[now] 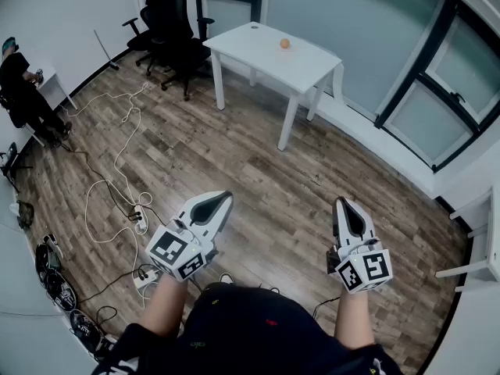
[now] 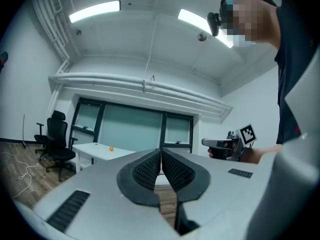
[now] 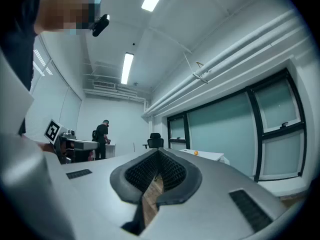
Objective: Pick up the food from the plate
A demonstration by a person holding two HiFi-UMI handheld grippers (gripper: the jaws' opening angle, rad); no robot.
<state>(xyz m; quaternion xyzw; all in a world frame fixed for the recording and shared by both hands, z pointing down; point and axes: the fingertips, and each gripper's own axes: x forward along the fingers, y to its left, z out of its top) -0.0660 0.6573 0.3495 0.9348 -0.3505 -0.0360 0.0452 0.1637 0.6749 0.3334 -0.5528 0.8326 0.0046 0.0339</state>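
Note:
A small orange piece of food (image 1: 285, 44) lies on a white table (image 1: 258, 41) across the room; I can make out no plate under it. Both grippers hang in the air over the wooden floor, far short of the table. My left gripper (image 1: 225, 198) is shut with nothing between its jaws, and so is my right gripper (image 1: 343, 204). The left gripper view shows the shut left gripper (image 2: 161, 152), with the food (image 2: 111, 148) tiny on the table (image 2: 97, 151) beyond. In the right gripper view the shut right gripper (image 3: 159, 153) points towards the food (image 3: 196, 153).
Black office chairs (image 1: 168, 22) stand left of the table. White cables (image 1: 117, 162) and a power strip (image 1: 141, 221) trail over the floor at the left. A person (image 1: 23, 92) stands at a desk at the far left. Large windows (image 1: 437, 92) line the right wall.

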